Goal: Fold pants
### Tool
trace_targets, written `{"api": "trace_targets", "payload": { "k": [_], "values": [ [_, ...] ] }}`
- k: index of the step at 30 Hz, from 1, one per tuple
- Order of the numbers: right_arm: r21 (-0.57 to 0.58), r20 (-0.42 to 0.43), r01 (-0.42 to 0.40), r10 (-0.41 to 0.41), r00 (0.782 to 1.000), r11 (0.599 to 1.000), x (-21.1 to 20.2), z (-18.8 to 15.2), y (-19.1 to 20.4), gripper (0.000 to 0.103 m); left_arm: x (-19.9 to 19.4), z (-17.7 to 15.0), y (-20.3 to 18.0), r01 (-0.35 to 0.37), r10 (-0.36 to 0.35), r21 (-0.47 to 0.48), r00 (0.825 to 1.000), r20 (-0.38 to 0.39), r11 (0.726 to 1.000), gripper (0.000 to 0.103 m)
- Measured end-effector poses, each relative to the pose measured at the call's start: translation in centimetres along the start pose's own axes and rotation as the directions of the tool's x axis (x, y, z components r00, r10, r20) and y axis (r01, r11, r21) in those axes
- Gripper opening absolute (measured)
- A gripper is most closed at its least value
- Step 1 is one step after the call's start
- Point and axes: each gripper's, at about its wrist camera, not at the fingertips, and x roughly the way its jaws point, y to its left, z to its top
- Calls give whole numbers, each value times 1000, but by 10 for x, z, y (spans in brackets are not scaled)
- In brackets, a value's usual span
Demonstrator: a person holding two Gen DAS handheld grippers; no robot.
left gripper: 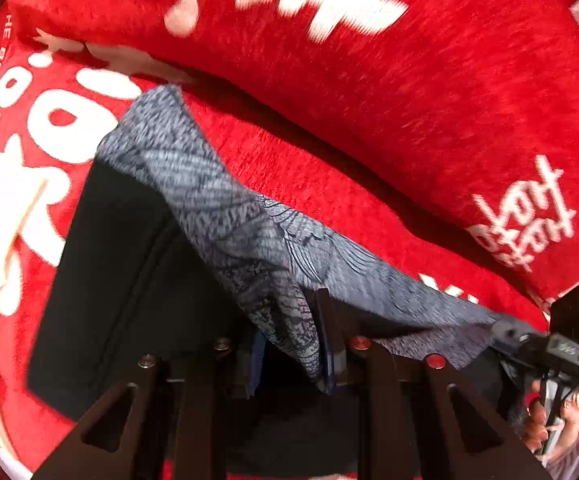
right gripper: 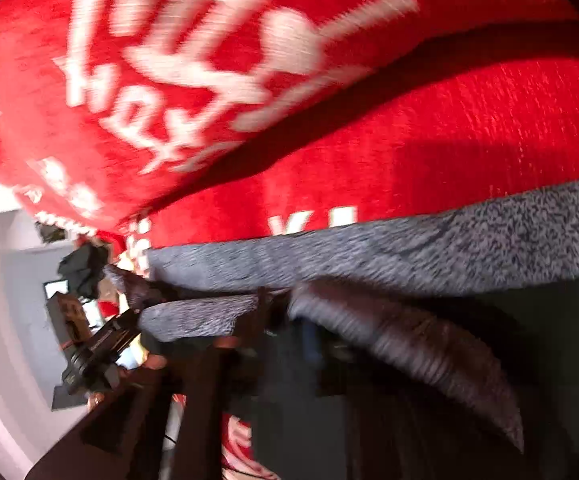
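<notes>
1. Left tool (left gripper: 325, 344): narrow, clamped on a bunched fold of the grey patterned pants (left gripper: 217, 200); cloth runs out of the fingers and away up-left in the left wrist view.
2. Right tool (right gripper: 275, 308): its own view is smeared; grey cloth lies across and on both sides of the fingers; whether they pinch it or stand apart from it I cannot tell.
3. Key relation: the held edge of the pants runs taut from the left tool across to the right tool, so the long axis lies tool to tool; both tools sit at the garment's near edge, neither clearly nearer; the rest hangs or trails toward the red blanket (left gripper: 409, 100).
4. Position: the pants are lifted at the near edge, above the blanket's middle, not laid flat.
5. Under the grey cloth: a black panel (left gripper: 101, 280) with a seam; part of the same garment or not, cannot tell.
6. Surroundings: a raised ridge of blanket (left gripper: 369, 40) with white lettering crosses the far side; judged the only obstacle if the fold is carried forward.
7. A hand (left gripper: 537, 420) grips the right tool's handle, at the right edge of the left wrist view.
</notes>
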Motion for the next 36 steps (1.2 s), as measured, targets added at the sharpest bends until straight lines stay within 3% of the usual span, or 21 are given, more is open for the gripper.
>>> {"api": "trace_targets", "payload": {
  "k": [1,2,6,8,9,13,16,20,22,23,27,30,32,36],
  "values": [
    [-45,14,-7,8,1000,999,-10,-5,10,71,-13,-3,-1,-18,17,25,1000,16,1000,25],
    [-78,23,-5,7,1000,997,-18,-9,20,81,-22,-6,-3,-36,35,44,999,26,998,25],
    [-217,69,92,-79,994,972,-41,-31,66,75,-40,-12,-14,-84,80,107,996,42,991,25],
    [-258,42,102,-94,995,961,-29,-37,80,44,-41,-13,-22,-112,107,132,993,45,985,25],
    [-271,14,108,-108,994,957,-20,-36,80,43,-41,-13,-24,-120,114,124,992,54,985,25],
    [-345,-73,147,-183,980,927,31,-38,88,43,-46,-19,-30,-110,99,125,991,88,986,25],
    [-402,-43,231,-271,962,886,54,-28,89,43,-21,-22,-44,-160,147,205,986,76,965,25],
    [-315,-28,258,-281,959,913,72,-2,69,43,32,-14,-32,-245,244,210,969,31,947,25],
    [-276,42,318,-320,947,907,63,7,62,43,29,-14,-29,-229,216,198,973,83,953,25],
    [-250,71,328,-321,945,911,56,9,59,43,29,-13,-31,-237,229,210,971,65,949,25],
    [-155,129,261,-243,961,953,7,7,42,43,21,-19,-44,-313,321,246,947,6,917,25],
    [-177,147,247,-222,964,953,-36,-20,37,50,14,-37,-65,-347,367,290,930,-14,892,25],
    [-195,168,263,-232,958,945,-63,-45,34,59,11,-51,-81,-345,375,299,926,-50,890,25],
    [-167,197,299,-266,944,939,-104,-90,20,64,6,-79,-115,-338,381,321,921,-81,885,25]
  ]
}}
